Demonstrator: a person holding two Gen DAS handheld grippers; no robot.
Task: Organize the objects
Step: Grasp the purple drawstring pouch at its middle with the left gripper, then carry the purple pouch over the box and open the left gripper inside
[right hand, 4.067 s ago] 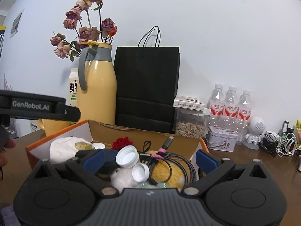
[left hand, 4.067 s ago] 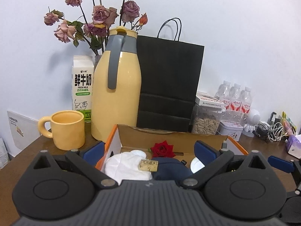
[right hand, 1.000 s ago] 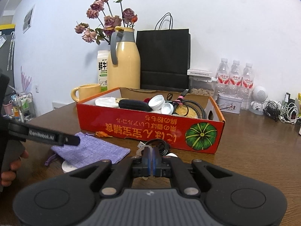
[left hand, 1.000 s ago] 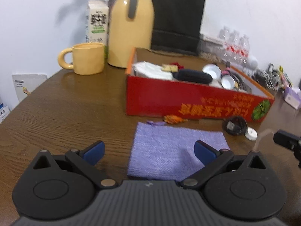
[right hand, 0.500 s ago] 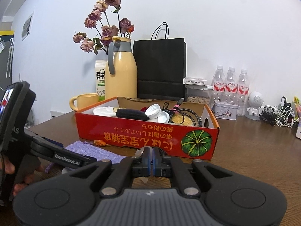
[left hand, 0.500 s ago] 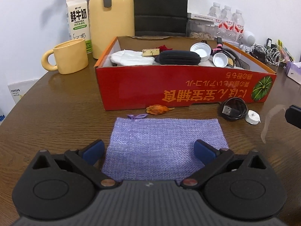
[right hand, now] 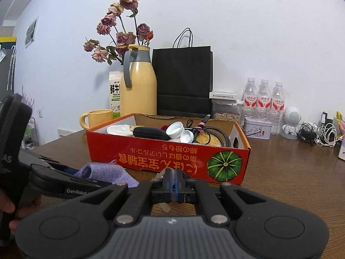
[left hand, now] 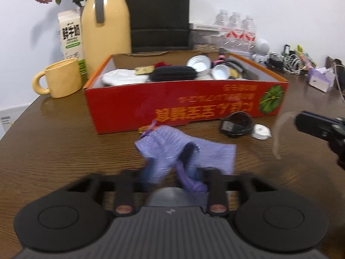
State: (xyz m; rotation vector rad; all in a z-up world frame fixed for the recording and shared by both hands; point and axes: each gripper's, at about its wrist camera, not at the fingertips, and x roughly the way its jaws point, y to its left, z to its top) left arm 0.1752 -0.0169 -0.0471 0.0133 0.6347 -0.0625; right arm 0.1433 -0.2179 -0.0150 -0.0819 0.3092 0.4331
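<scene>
Left wrist view, blurred by motion: the left gripper (left hand: 172, 172) has its fingers drawn in on the near edge of a purple woven pouch (left hand: 187, 151), which bunches and lifts off the wooden table (left hand: 64, 146) just in front of the red cardboard box (left hand: 194, 108). The pouch looks light, soft and floppy, with a loose weave that should not slip; its mouth gapes dark between folds, and a drawstring (left hand: 189, 183) trails toward the camera. Judged from this, a pinch on 1 lip of the mouth, or on the drawstring end, would hold it best, since a grip on the middle would only crumple it.

Right wrist view: the right gripper (right hand: 173, 185) shows its 2 blue pads pressed together, with a thin pale sliver poking out beside them that is too small to name, so whether it grips anything cannot be told. It hovers near the box's front wall, right of the pouch.

On the table right of the pouch lie a coiled black cable (left hand: 237, 124) and a small white cap (left hand: 262, 131), touching or nearly so. The box holds white lids, a black case and cables, half hidden by its wall. Blur hides exactly how much cloth sits between the left fingers, and the pouch's contents, if any, cannot be seen.
</scene>
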